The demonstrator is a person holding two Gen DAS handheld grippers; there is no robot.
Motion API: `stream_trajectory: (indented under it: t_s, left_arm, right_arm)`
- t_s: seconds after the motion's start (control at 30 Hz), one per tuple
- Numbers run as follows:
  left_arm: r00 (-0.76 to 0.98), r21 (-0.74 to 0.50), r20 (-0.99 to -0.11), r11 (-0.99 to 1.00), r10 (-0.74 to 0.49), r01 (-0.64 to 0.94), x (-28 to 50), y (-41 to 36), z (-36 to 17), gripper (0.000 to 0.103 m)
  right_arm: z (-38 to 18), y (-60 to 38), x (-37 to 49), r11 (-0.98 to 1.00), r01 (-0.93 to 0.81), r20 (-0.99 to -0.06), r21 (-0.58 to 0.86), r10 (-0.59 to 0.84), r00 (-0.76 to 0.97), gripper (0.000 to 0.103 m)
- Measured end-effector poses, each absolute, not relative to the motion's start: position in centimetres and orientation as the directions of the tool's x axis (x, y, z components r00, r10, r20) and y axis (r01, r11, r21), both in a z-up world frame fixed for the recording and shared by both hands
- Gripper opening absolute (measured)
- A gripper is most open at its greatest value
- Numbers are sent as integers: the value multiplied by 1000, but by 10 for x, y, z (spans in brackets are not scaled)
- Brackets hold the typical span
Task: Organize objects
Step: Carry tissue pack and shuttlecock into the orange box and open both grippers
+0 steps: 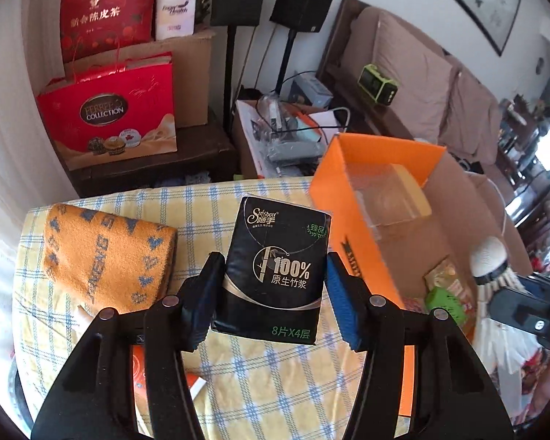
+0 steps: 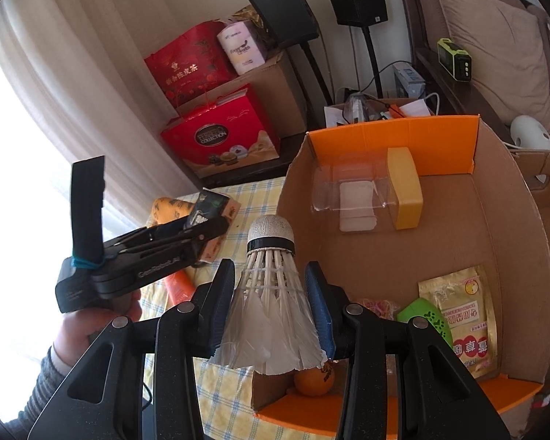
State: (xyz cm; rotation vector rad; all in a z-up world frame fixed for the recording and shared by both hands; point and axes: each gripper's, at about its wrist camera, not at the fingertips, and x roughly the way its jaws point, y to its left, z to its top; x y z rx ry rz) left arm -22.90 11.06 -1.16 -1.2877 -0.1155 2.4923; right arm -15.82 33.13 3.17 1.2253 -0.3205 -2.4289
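Note:
My left gripper point(image 1: 275, 289) is shut on a black tissue pack point(image 1: 277, 264) and holds it above the checked tablecloth point(image 1: 238, 377), just left of the orange cardboard box point(image 1: 333, 216). My right gripper point(image 2: 271, 300) is shut on a white feather shuttlecock point(image 2: 271, 293), cork end forward, over the near left corner of the box point(image 2: 293, 183). The left gripper point(image 2: 187, 234) with the tissue pack point(image 2: 209, 205) also shows in the right wrist view. The shuttlecock point(image 1: 489, 256) shows at the right edge of the left wrist view.
Inside the box lie a clear plastic case point(image 2: 348, 190), a yellow block point(image 2: 405, 187), a snack packet point(image 2: 462, 311), a green item point(image 2: 427, 319), rubber bands point(image 2: 379, 308) and an orange ball point(image 2: 313, 381). A folded orange towel point(image 1: 110, 256) lies on the table. Red gift bags point(image 1: 110, 110) stand behind.

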Motion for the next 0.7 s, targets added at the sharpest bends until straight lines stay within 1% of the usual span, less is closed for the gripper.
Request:
stream_trajectory:
  t_s: [0.17,0.37,0.53,0.7]
  left_arm:
    - [-524,-267,-756,-916,391,-299,-213,128,13,52]
    - [-511,-294,-746,-899,427,-323,-201,153,27,52]
    - [-491,-301,-747,-887,448,-350,-197,180,28,52]
    - [-450,-325,-763,-877,464,-353,-201,209,18,52]
  right_arm:
    - [40,342,-157,-906,229,-709,357,-422,-565,40]
    - [46,364,-161,-922,185,-712,339,-380,-590,40]
    - [41,390,-169,-934,132,-728,333,-344,-593,40]
    - [30,412,-181,-946,81,-756,314,-300,-582,40]
